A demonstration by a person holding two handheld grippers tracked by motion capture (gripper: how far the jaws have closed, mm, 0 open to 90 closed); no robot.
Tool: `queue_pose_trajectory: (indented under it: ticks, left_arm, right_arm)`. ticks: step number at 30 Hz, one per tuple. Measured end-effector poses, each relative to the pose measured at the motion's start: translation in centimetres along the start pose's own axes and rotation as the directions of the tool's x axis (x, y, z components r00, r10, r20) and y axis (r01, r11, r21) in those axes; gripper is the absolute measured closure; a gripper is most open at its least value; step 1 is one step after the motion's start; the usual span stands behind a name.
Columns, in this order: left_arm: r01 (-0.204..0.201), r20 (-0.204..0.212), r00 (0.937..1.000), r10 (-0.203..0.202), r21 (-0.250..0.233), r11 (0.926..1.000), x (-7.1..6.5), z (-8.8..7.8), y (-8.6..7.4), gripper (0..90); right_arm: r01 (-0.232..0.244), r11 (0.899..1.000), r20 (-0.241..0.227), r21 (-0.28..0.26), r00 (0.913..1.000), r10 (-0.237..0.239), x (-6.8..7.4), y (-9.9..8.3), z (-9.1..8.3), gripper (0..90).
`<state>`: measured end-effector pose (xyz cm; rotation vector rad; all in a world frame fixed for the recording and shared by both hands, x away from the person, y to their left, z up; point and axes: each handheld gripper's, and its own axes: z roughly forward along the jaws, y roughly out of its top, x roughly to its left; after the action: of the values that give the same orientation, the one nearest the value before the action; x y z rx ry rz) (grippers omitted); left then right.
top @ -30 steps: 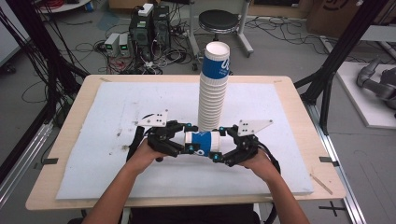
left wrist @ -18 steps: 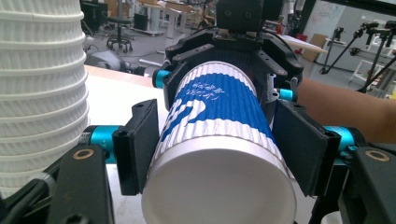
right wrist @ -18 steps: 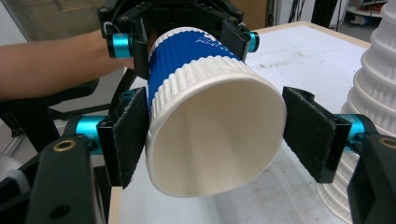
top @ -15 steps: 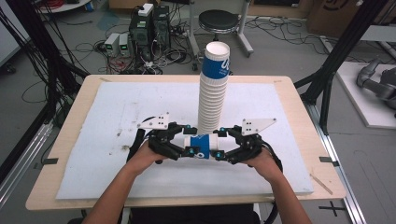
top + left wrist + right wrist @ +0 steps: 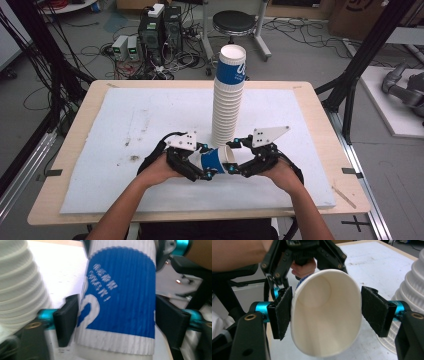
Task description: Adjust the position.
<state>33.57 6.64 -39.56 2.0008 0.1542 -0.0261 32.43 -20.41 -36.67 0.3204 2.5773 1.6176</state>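
Blue-and-white paper cup (image 5: 216, 160) is lying on its side just above the white mat (image 5: 125, 130), at the foot of the tall cup stack (image 5: 228, 100). Right gripper (image 5: 325, 311) is clenching the mouth end, squashing the rim oval. Left gripper (image 5: 116, 317) has just been closing around the base end, its pads touching both sides.
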Motion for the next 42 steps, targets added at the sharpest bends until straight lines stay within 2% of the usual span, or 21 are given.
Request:
queue_pose_trajectory:
  ticks: [2, 3, 4, 6, 7, 8, 9, 11, 14, 16, 17, 19, 21, 25, 26, 27, 29, 31, 33, 39, 42]
  left_arm:
    - [0.001, 0.007, 1.0000, 0.000, -0.034, 0.9994, 0.0, -0.2, 0.1, 27.2]
    - [0.004, -0.008, 1.0000, -0.005, -0.051, 0.9987, 0.0, -0.4, 0.1, 27.2]
    - [0.007, -0.014, 0.9999, -0.009, -0.072, 0.9974, 0.1, -0.5, 0.0, 27.2]
    - [0.040, -0.017, 0.9989, -0.043, -0.146, 0.9885, 0.2, -0.9, -0.4, 27.2]
    - [0.051, -0.022, 0.9982, -0.056, -0.180, 0.9823, 0.3, -1.0, -0.6, 27.3]
    - [0.057, -0.025, 0.9976, -0.064, -0.229, 0.9717, 0.2, -1.2, -0.9, 27.3]
    - [0.068, -0.026, 0.9966, -0.078, -0.269, 0.9607, 0.3, -1.3, -1.0, 27.3]
    - [0.074, -0.027, 0.9958, -0.087, -0.314, 0.9466, 0.3, -1.4, -1.2, 27.3]
    - [0.058, -0.015, 0.9977, -0.066, -0.325, 0.9441, 0.1, -1.2, -1.2, 27.2]
    - [0.048, -0.002, 0.9987, -0.051, -0.315, 0.9479, 0.0, -1.1, -1.1, 27.2]
    - [0.043, -0.002, 0.9990, -0.046, -0.303, 0.9520, -0.1, -1.0, -1.1, 27.2]
    - [0.032, -0.003, 0.9994, -0.034, -0.283, 0.9587, -0.1, -0.9, -1.2, 27.5]
    - [0.025, -0.005, 0.9996, -0.027, -0.265, 0.9638, -0.3, -0.7, -1.2, 28.3]
    - [0.052, -0.012, 0.9984, -0.056, -0.203, 0.9779, -0.5, -0.5, -1.1, 26.3]
    - [0.057, -0.024, 0.9978, -0.062, -0.180, 0.9819, -0.6, -0.4, -1.0, 20.6]
    - [0.044, -0.053, 0.9972, -0.052, -0.150, 0.9877, -0.8, -0.4, -0.9, 15.8]
    - [0.019, -0.106, 0.9940, -0.029, -0.101, 0.9947, -0.9, -0.4, -0.8, 15.8]
    - [0.014, -0.111, 0.9936, -0.024, -0.089, 0.9959, -0.8, -0.4, -0.8, 15.8]
    - [0.012, -0.105, 0.9943, -0.021, -0.088, 0.9960, -0.8, -0.4, -0.7, 15.8]
    - [-0.002, -0.086, 0.9963, -0.004, -0.072, 0.9974, -0.8, 0.0, -0.8, 19.1]
    - [-0.019, -0.067, 0.9977, 0.014, -0.074, 0.9971, -0.9, 0.1, -0.8, 25.5]
  right_arm:
    - [-0.029, 0.999, -0.007, -0.028, 0.9996, 0.028, -0.1, 0.0, -0.1, 24.3]
    - [-0.077, 0.992, 0.002, -0.105, 0.9970, 0.077, -0.2, -0.2, -0.3, 21.7]
    - [-0.077, 0.992, 0.002, -0.105, 0.9970, 0.077, -0.2, -0.2, -0.3, 19.8]
    - [-0.109, 0.975, 0.027, -0.193, 0.9929, 0.116, -0.4, -0.2, -0.9, 16.6]
    - [-0.131, 0.966, 0.013, -0.224, 0.9905, 0.137, -0.5, -0.2, -1.2, 16.6]
    - [-0.142, 0.958, 0.014, -0.250, 0.9886, 0.150, -0.6, -0.3, -1.4, 16.6]
    - [-0.157, 0.952, 0.009, -0.264, 0.9862, 0.165, -0.6, -0.3, -1.6, 16.6]
    - [-0.164, 0.952, 0.008, -0.259, 0.9850, 0.172, -0.7, -0.6, -1.5, 16.6]
    - [-0.178, 0.955, -0.020, -0.237, 0.9838, 0.178, -0.7, -0.8, -0.7, 16.6]
    - [-0.172, 0.961, -0.044, -0.216, 0.9851, 0.166, -0.6, -0.8, -0.1, 16.6]
    - [-0.153, 0.966, -0.065, -0.207, 0.9876, 0.143, -0.5, -0.8, 0.2, 19.5]
    - [-0.143, 0.968, -0.061, -0.204, 0.9892, 0.133, -0.5, -0.8, 0.2, 20.8]
    - [-0.113, 0.977, -0.058, -0.178, 0.9928, 0.104, -0.4, -0.7, 0.0, 24.0]
    - [-0.094, 0.986, -0.055, -0.141, 0.9947, 0.087, -0.4, -0.6, 0.0, 24.5]
    - [-0.095, 0.987, -0.052, -0.128, 0.9947, 0.089, -0.3, -0.5, 0.0, 24.6]
    - [-0.082, 0.990, -0.041, -0.117, 0.9962, 0.078, -0.2, -0.4, 0.0, 24.6]
    - [-0.055, 0.995, -0.011, -0.080, 0.9985, 0.054, 0.0, 0.0, 0.0, 24.6]
    - [-0.020, 0.999, 0.030, -0.031, 0.9993, 0.021, 0.2, 0.5, 0.1, 24.6]
    - [-0.001, 1.000, 0.044, -0.002, 0.9990, 0.002, 0.4, 0.8, 0.3, 24.4]
    - [-0.006, 1.000, 0.024, 0.019, 0.9997, 0.006, 0.5, 1.0, 1.0, 24.2]
    - [-0.012, 1.000, 0.012, 0.020, 0.9999, 0.012, 0.6, 1.0, 1.1, 24.1]
